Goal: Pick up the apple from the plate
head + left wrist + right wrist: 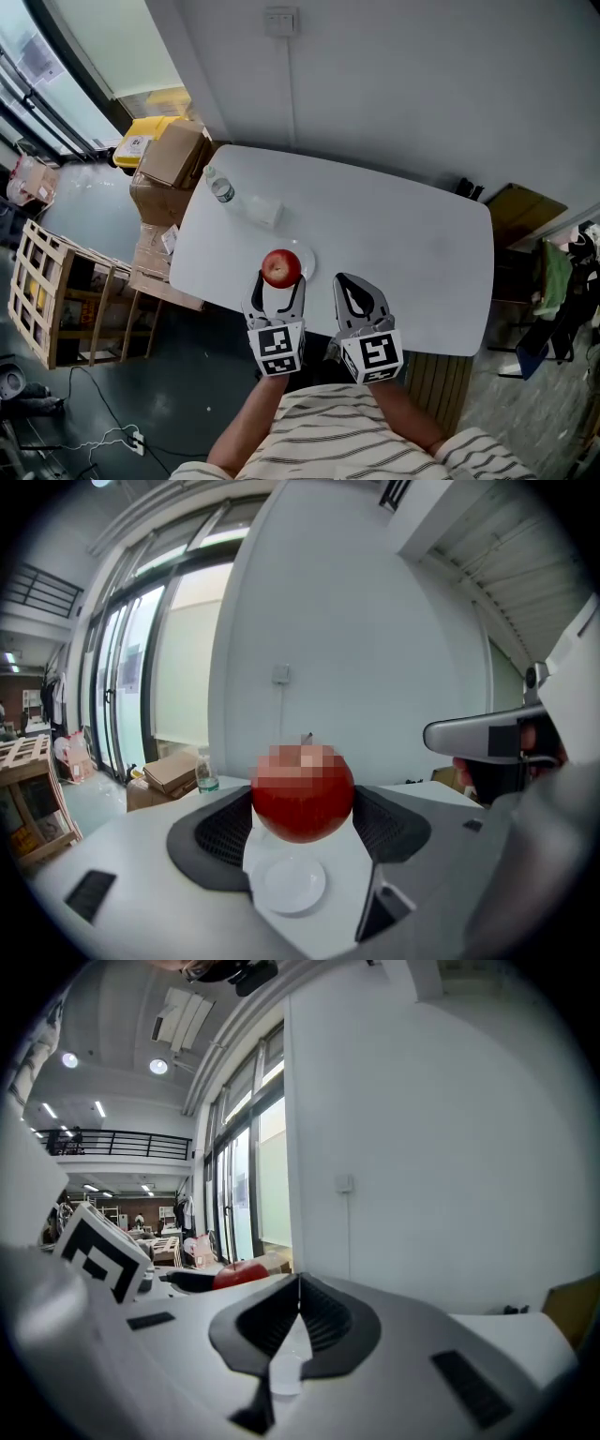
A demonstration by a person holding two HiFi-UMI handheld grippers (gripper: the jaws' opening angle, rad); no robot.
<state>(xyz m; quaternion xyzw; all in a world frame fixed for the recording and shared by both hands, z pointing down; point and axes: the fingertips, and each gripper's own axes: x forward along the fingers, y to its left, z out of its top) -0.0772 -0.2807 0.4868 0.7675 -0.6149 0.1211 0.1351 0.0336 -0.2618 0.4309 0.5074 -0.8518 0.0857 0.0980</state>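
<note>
Holding the apple [302, 794] in my left gripper [279, 284]: both ribbed pads [225, 832] press on its flanks at about the widest girth, so it should not roll out. The apple hangs clear above the plate [292, 885], with nothing left on the plate. I judge the pick essentially done. The fruit stays straight over the plate, probably so that a slip drops it back there and not off the table [403, 225]. My right gripper [299, 1283] is clenched on nothing, jaws meeting, and it is parked just right of the plate, out of the lift path. A water bottle [218, 187] stands beyond the plate to the left, well apart, so it is no obstruction.
</note>
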